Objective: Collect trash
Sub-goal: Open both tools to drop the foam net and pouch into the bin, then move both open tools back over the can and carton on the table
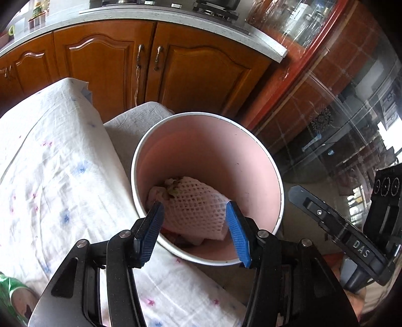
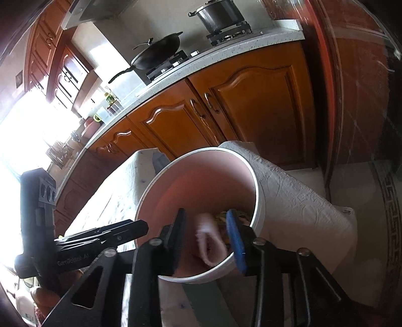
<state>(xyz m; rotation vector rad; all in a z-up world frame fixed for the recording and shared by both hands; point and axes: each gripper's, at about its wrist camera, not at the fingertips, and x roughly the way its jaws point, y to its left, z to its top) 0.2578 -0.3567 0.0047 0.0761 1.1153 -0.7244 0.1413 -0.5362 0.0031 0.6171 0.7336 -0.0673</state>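
Note:
A pink bin with a white rim (image 1: 273, 171) stands beside the cloth-covered table. Inside it lies a white foam fruit net (image 1: 196, 208) over other scraps. My left gripper (image 1: 194, 213) is open above the bin's near rim, with nothing between its blue pads. In the right wrist view the same bin (image 2: 260, 201) is below my right gripper (image 2: 207, 226), which is open. A blurred white piece of trash (image 2: 208, 241) is between and below its fingers, inside the bin, touching neither pad. Green scraps (image 2: 221, 216) lie by it.
A table with a white flowered cloth (image 1: 55, 161) is left of the bin. Wooden kitchen cabinets (image 1: 105, 65) and a counter with a stove, wok (image 2: 155, 55) and pot (image 2: 218, 15) stand behind. A glass cabinet (image 1: 339, 105) is at the right. A white-covered seat (image 2: 301, 206) is next to the bin.

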